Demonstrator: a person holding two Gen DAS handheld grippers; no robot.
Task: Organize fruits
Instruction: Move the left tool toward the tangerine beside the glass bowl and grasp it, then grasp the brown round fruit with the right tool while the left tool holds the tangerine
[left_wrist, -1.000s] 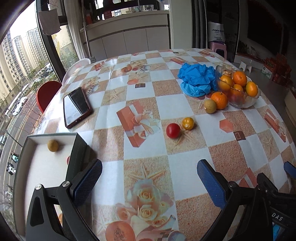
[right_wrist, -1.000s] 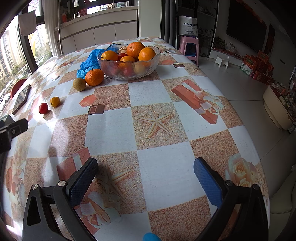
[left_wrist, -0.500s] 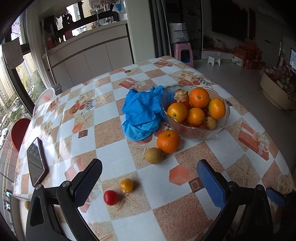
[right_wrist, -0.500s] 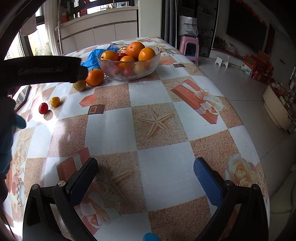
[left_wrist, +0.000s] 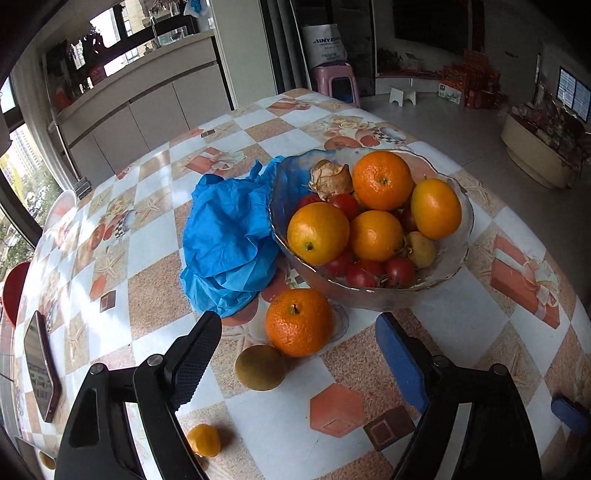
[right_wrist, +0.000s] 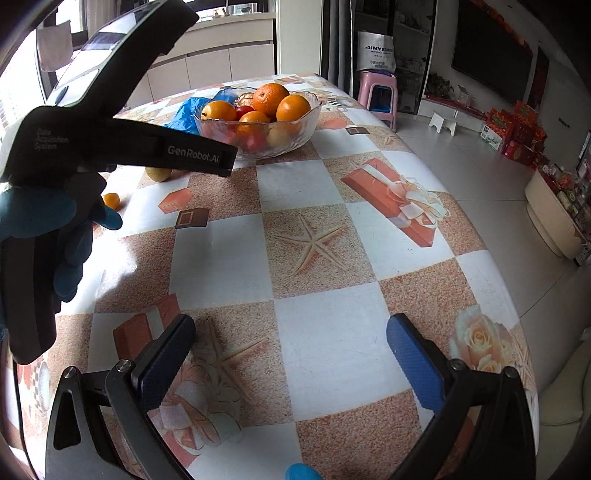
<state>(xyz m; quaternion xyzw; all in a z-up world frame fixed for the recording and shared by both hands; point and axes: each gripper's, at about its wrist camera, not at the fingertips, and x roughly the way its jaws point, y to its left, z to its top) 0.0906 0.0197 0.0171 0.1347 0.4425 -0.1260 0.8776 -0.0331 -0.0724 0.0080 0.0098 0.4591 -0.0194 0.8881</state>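
On the table, the left gripper is held with its fingers wide apart; a loose orange is framed between them, a brownish fruit touching its near side. The glass bowl of fruit is seen just behind. The right gripper is likewise spread, over bare tablecloth, well apart from the fruit.

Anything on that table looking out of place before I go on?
Yes. Three fruits lie loose outside the glass bowl: an orange, a greenish-brown fruit and a small yellow one. A crumpled blue bag is bunched against the bowl's rim, and a dried husk sits among the fruit.
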